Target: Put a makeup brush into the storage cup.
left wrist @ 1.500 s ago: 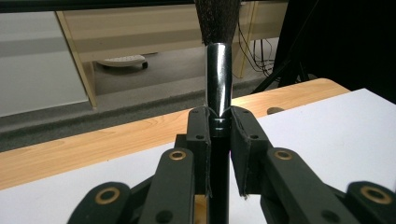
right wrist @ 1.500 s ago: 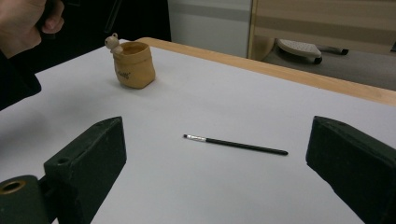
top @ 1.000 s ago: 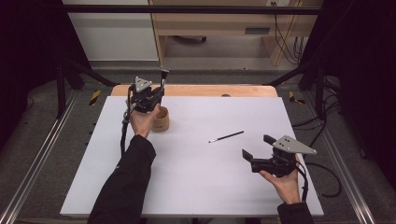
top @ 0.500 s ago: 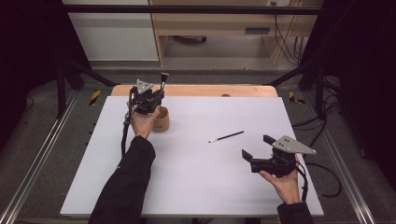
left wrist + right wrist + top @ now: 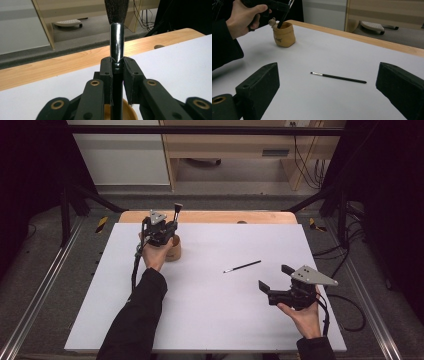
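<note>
My left gripper (image 5: 169, 227) is shut on a thick black brush (image 5: 176, 210) with a dark bushy head, held upright at the far left of the table. Its handle reaches down into a small tan pot (image 5: 173, 251) right under the hand. In the left gripper view the pads clamp the shiny handle (image 5: 117, 42) just above the pot's rim (image 5: 128, 112). A thin black brush (image 5: 242, 266) lies flat mid-table. My right gripper (image 5: 275, 277) stands open at the near right, its wide-apart jaws pointing at that thin brush (image 5: 338, 77), a short way short of it.
A white sheet (image 5: 210, 320) covers the table, with a bare wooden strip (image 5: 215, 216) along the far edge. Metal frame rails (image 5: 40, 295) run down both sides. Cables (image 5: 345, 305) trail off the right edge near my right hand.
My left gripper has sunk slightly with the thick brush, so its handle sits lower in the pot. The right gripper and the thin brush have not moved.
</note>
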Demonstrator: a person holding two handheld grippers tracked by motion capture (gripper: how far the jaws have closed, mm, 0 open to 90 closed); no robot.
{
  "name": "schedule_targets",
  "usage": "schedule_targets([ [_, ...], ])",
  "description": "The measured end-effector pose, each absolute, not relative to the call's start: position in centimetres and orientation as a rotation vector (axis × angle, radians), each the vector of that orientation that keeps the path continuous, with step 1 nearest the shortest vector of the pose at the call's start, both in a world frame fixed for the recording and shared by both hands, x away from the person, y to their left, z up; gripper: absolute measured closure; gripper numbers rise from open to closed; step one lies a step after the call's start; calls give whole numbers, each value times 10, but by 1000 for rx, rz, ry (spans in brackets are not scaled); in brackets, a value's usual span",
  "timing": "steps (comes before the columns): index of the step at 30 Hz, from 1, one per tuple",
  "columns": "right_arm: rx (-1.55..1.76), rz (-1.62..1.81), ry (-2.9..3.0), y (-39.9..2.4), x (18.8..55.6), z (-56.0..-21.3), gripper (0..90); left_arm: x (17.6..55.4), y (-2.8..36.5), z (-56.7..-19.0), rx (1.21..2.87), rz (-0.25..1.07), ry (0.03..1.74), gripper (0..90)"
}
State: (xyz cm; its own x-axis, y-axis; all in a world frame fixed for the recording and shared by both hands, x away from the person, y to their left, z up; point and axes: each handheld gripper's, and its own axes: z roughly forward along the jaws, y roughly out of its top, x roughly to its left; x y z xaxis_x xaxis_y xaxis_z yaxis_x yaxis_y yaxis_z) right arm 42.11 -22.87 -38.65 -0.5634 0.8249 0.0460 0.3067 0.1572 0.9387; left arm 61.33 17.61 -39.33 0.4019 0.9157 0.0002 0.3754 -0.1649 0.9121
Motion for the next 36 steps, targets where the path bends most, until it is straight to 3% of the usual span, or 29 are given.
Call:
schedule_targets([
  [36,1068,1402,1959,-226,421,-386,55,610,187,-416,1771,748,1131,774],
])
